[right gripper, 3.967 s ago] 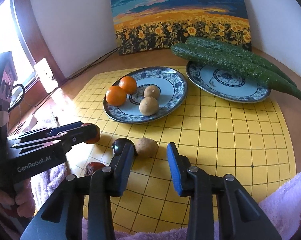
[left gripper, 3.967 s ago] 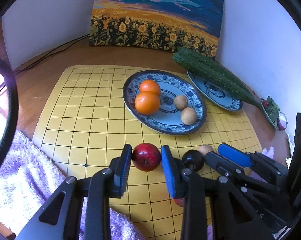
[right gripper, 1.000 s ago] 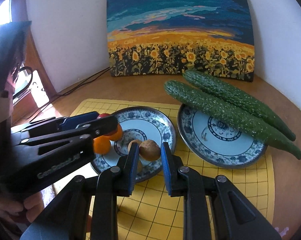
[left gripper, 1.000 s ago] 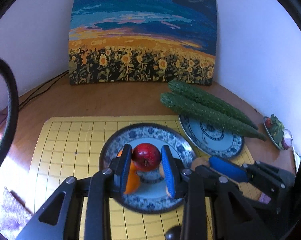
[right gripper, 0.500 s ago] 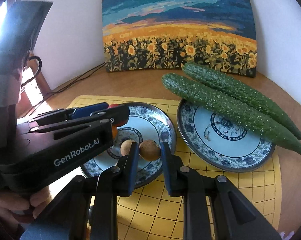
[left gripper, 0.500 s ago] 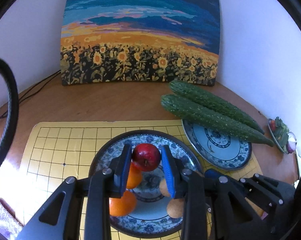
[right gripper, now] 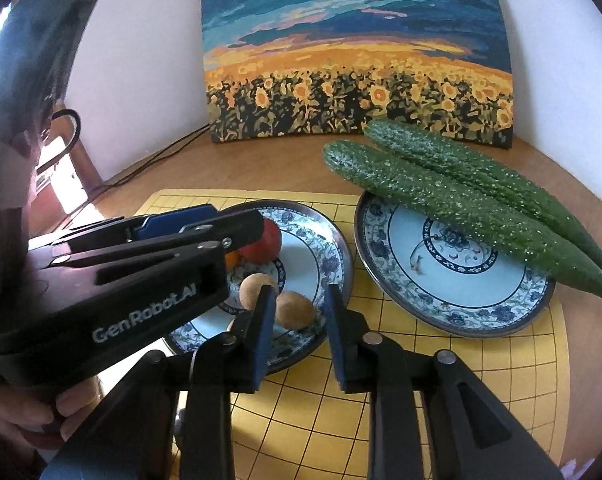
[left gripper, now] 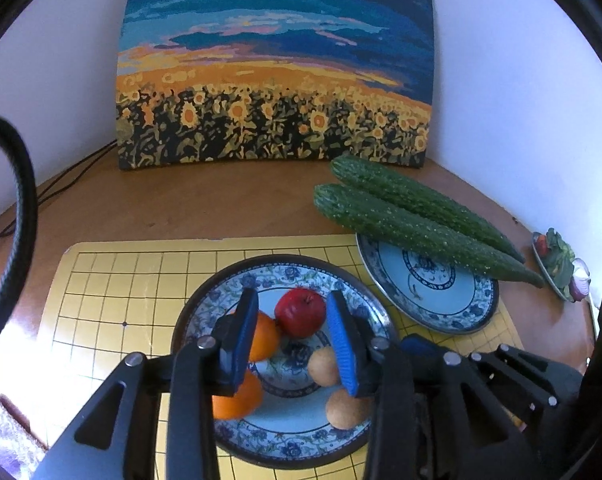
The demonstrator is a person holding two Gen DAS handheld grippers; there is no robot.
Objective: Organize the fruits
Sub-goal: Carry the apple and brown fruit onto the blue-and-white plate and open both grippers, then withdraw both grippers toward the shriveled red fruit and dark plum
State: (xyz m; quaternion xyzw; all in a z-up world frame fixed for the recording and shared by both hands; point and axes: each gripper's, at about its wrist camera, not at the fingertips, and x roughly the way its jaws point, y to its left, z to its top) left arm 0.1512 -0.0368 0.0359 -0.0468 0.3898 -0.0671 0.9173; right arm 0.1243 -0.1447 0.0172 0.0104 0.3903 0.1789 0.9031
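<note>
A blue-patterned fruit plate (left gripper: pixel 221 292) (right gripper: pixel 333 248) sits on the yellow grid mat. In the left wrist view it holds a red apple (left gripper: pixel 300 312), two oranges (left gripper: pixel 263 336) and two small brown fruits (left gripper: pixel 323 366). My left gripper (left gripper: pixel 293 338) is open, its pads either side of the apple, which rests on the plate. In the right wrist view my right gripper (right gripper: pixel 299 334) is open just above a brown fruit (right gripper: pixel 295 314) lying on the plate near another brown fruit (right gripper: pixel 255 288). The apple (right gripper: pixel 267 246) also shows there.
A second patterned plate (left gripper: pixel 425 292) (right gripper: pixel 453 280) carries two long cucumbers (left gripper: pixel 413 224) (right gripper: pixel 461 200). A sunflower painting (left gripper: pixel 277 80) leans against the back wall. Cables (left gripper: pixel 61 184) lie at the left. A small dish (left gripper: pixel 557 264) sits at the right table edge.
Both grippers have opened. The apple has left the left gripper and the brown fruit the right gripper; both now lie on the fruit plate.
</note>
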